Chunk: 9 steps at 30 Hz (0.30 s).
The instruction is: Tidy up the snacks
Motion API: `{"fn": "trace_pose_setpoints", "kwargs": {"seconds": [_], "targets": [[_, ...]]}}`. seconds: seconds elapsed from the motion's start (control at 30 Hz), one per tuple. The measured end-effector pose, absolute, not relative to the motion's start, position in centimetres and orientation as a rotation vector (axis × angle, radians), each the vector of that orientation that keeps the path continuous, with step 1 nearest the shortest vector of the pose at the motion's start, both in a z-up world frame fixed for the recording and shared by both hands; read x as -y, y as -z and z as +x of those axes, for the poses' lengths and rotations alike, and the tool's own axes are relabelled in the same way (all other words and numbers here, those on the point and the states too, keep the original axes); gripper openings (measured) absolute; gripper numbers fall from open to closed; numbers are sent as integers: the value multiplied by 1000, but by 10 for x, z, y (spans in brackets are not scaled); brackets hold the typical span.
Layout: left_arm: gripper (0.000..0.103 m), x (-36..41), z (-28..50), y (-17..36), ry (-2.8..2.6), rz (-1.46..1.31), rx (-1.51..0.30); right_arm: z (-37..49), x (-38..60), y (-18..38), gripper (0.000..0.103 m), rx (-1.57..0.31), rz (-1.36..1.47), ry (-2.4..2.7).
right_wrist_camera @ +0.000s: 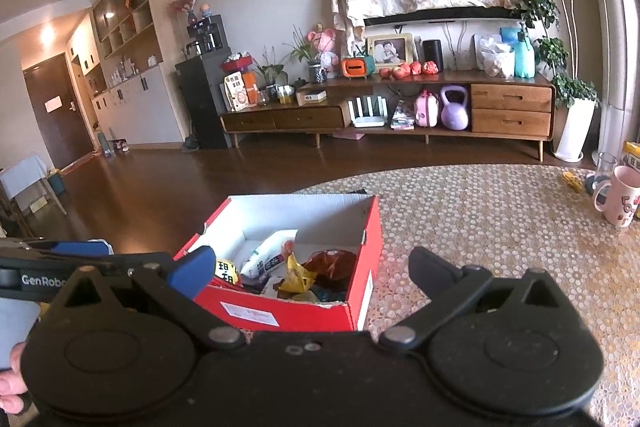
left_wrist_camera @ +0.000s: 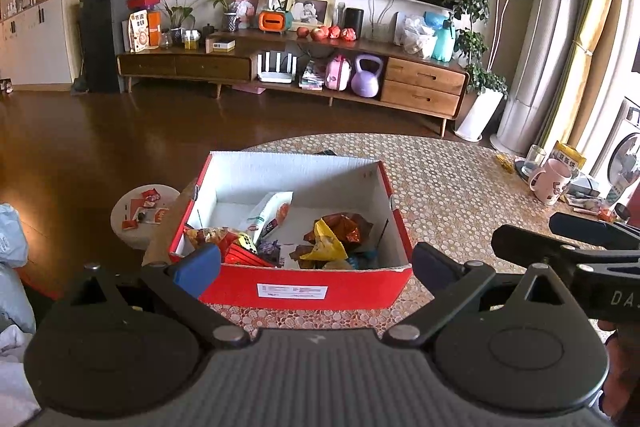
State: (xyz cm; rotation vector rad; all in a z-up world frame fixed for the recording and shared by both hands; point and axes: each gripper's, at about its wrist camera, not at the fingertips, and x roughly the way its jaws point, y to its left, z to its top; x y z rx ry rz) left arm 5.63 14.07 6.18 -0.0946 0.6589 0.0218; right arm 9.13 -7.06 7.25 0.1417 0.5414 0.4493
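Observation:
A red cardboard box (left_wrist_camera: 304, 287) with a white inside stands on the patterned table (left_wrist_camera: 448, 195). It holds several snack packets: a white pouch (left_wrist_camera: 269, 213), a yellow wrapper (left_wrist_camera: 326, 245) and a brown foil bag (left_wrist_camera: 343, 227). My left gripper (left_wrist_camera: 316, 265) is open just in front of the box's near wall, nothing between its fingers. In the right wrist view the same box (right_wrist_camera: 288, 311) sits ahead and slightly left, and my right gripper (right_wrist_camera: 312, 269) is open and empty above its near right corner. The left gripper's arm (right_wrist_camera: 60, 273) shows at the left edge.
A pink mug (left_wrist_camera: 549, 183) and a glass (left_wrist_camera: 534, 157) stand at the table's far right, beside a yellow packet (left_wrist_camera: 568, 155). A small white stool (left_wrist_camera: 140, 215) with wrappers sits left of the table. A wooden TV cabinet (left_wrist_camera: 288, 67) lines the far wall.

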Motion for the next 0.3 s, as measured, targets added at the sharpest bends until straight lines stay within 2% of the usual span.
{"fn": "trace_pose_setpoints", "kwargs": {"seconds": [0.3], "targets": [[103, -131, 58, -64, -29, -75, -656, 90, 80, -71, 103, -545, 162, -444]]}}
